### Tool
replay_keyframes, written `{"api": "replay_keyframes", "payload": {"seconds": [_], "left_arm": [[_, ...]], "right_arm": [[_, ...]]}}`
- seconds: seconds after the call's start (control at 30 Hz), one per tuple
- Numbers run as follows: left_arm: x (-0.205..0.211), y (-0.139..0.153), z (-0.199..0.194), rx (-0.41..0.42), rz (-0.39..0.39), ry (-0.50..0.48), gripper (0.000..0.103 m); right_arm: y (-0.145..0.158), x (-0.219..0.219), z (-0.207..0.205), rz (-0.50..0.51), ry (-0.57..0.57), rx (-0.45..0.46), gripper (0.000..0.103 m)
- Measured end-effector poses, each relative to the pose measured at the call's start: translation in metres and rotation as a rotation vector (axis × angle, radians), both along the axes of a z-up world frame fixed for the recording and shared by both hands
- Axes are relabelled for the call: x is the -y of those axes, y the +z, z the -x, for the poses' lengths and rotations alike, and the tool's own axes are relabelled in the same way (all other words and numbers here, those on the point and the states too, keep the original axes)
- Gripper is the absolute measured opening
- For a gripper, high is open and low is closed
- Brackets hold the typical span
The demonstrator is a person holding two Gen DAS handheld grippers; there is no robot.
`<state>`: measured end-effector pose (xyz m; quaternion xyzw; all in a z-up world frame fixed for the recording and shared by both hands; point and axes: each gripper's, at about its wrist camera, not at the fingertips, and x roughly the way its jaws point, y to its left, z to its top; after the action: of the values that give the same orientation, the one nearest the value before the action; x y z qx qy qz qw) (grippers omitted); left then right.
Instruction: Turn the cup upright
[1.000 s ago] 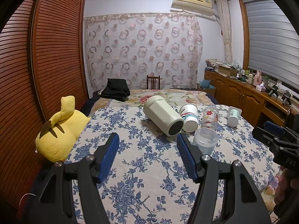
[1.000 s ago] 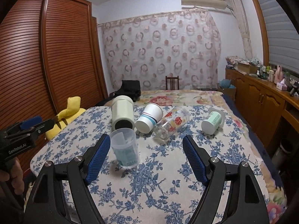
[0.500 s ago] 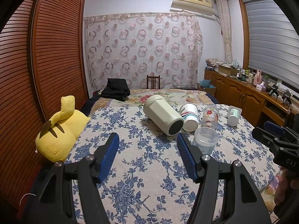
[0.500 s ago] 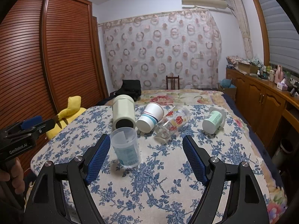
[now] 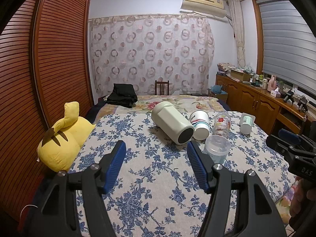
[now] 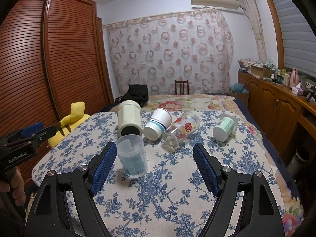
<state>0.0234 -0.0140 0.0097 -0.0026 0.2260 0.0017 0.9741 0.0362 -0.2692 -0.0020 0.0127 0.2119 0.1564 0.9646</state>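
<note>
A clear plastic cup (image 6: 132,155) stands upright on the blue-flowered cloth, also seen in the left wrist view (image 5: 216,149). Behind it lie on their sides a cream flask (image 6: 129,120), a white paper cup with stripes (image 6: 158,124), a clear glass with red print (image 6: 182,129) and a pale green cup (image 6: 225,127). My right gripper (image 6: 154,166) is open and empty, its left finger just beside the clear cup. My left gripper (image 5: 156,163) is open and empty, its right finger close to the clear cup.
A yellow plush toy (image 5: 63,138) lies at the bed's left edge by the wooden wardrobe (image 5: 39,59). A black bag (image 5: 122,95) sits at the far end. A wooden cabinet (image 6: 276,106) runs along the right wall.
Both grippers stay almost still. The right wrist view drifts very slightly, and the cups have not moved.
</note>
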Motion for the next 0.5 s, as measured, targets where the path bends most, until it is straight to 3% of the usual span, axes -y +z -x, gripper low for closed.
{"api": "replay_keyframes", "payload": {"seconds": [0.5], "left_arm": [[-0.0008, 0.0001, 0.0012, 0.0, 0.0, 0.001, 0.064]], "right_arm": [[-0.0001, 0.0001, 0.0001, 0.001, -0.001, 0.0, 0.082]]}}
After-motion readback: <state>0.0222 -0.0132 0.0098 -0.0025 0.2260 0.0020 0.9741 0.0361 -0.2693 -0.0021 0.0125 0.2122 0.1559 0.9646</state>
